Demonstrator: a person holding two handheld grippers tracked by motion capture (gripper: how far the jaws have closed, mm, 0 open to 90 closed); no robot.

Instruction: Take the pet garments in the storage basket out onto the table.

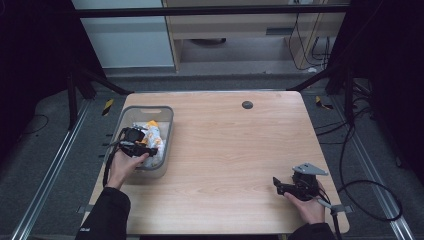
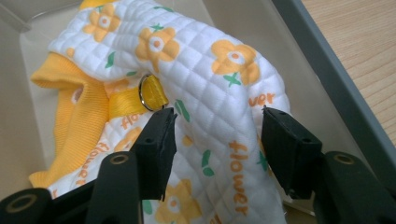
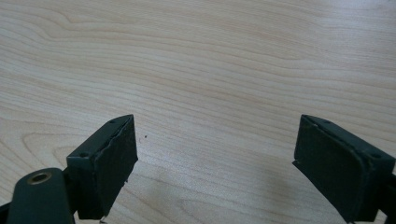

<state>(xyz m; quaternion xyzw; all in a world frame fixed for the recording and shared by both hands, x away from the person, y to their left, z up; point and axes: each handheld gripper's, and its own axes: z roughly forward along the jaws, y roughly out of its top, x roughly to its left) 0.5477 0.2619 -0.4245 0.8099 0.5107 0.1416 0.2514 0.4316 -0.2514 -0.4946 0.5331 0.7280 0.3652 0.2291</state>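
**Straddling the quilted garment in the bin**

Left gripper [image 2: 217,123] sits inside the grey bin [image 1: 169,131] at the table's [image 1: 225,150] left edge. Its jaws stand on either side of a raised fold of the white quilted garment [image 2: 205,79] with orange flowers; whether the pads press the fabric I cannot tell. A yellow strap with a metal ring [image 2: 150,92] lies just past the left jaw. Right gripper [image 3: 215,154] rests low over bare wood at the near right, jaws wide apart, nothing between them.
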